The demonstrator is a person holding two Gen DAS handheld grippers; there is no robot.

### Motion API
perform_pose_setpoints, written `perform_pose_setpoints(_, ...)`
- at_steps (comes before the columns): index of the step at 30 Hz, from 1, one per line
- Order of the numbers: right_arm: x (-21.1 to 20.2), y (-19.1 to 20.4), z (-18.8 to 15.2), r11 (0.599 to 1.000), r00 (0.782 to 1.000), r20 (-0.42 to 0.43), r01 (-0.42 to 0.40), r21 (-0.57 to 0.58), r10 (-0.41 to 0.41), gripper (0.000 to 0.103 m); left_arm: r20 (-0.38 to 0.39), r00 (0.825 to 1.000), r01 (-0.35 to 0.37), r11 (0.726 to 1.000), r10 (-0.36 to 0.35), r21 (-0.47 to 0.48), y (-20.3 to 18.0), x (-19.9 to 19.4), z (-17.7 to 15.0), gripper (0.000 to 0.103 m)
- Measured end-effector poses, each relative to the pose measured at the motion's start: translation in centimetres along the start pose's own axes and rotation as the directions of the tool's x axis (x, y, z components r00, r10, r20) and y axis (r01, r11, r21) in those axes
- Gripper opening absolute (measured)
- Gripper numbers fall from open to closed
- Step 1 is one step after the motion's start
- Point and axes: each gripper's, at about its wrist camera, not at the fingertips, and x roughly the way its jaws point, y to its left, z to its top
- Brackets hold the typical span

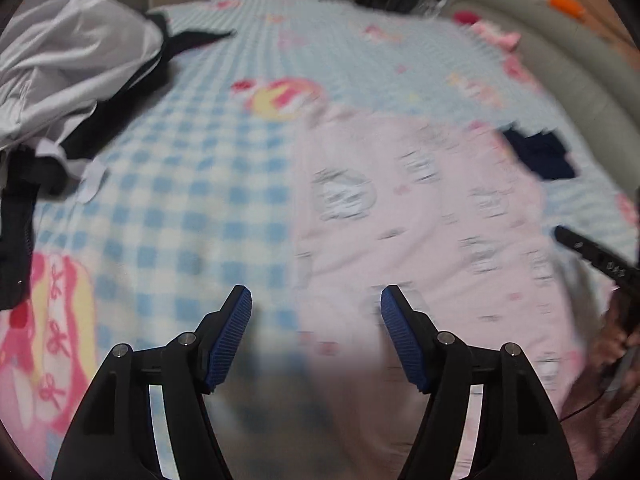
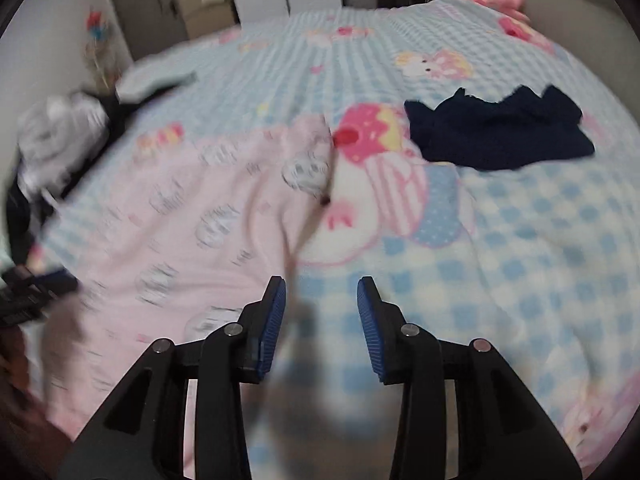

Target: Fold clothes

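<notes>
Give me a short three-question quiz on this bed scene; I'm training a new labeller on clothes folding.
1. True or false: the left tool is clamped on the pink garment.
2. Which item lies beyond the pink garment, nearer the grey bed edge? A) navy garment B) yellow towel C) red sock
3. Fill in: the right tool hovers over the garment's ____ edge, where pink fabric meets the checked blanket.

Key: 1. False, both tools are open and hold nothing. 2. A. 3. right.
</notes>
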Motion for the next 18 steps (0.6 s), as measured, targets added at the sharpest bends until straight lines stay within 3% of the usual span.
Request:
perform_pose_setpoints(3,-1.0,1.9,-0.9,0.994,0.994,0.012,-0.110,0.001,0.110,0.038,0.013,0.998,0.063,0.996,-0.064,0.066,-3.8,-0.4,-1.2,0.069)
perform_pose_setpoints(6,-1.2,4.4,-2.3,0.985,0.986,-0.009,-0.169,-0.038,0.168,0.039,-0.003,0.998,0.060,0.995,-0.060,0.085,-5.3,0.0,-3.1,0.069)
perform_pose_setpoints(9,-0.5,5.6,-4.5,0.986,0.986,-0.074,-0.154,-0.057,0.150,0.041,-0.050,0.999,0.007,0.998,-0.004,0.062,-4.2,0.9,-5.1,0.069)
perform_pose_setpoints(12,0.6,5.7,-6.3,0.995,0.990,-0.138,-0.024,-0.100,0.010,0.040,-0.041,0.998,-0.039,0.997,0.041,0.067,-2.7,0.1,-5.6,0.064)
perform_pose_setpoints(14,0.1,5.8,-6.5,0.995,0.993,-0.118,-0.018,-0.102,0.006,0.040,-0.009,0.988,-0.154,0.985,0.155,0.073,-1.9,-1.0,-5.5,0.064)
perform_pose_setpoints(16,-0.7,6.1,-6.7,0.995,0.996,-0.089,-0.034,-0.098,0.025,0.040,0.016,0.993,-0.121,0.992,0.121,0.038,-1.0,-2.2,-5.5,0.064)
perform_pose_setpoints(18,-1.5,6.3,-6.8,0.994,0.997,-0.060,-0.049,-0.095,0.044,0.043,0.039,0.999,-0.033,0.999,0.033,0.004,-1.1,-2.9,-5.7,0.064)
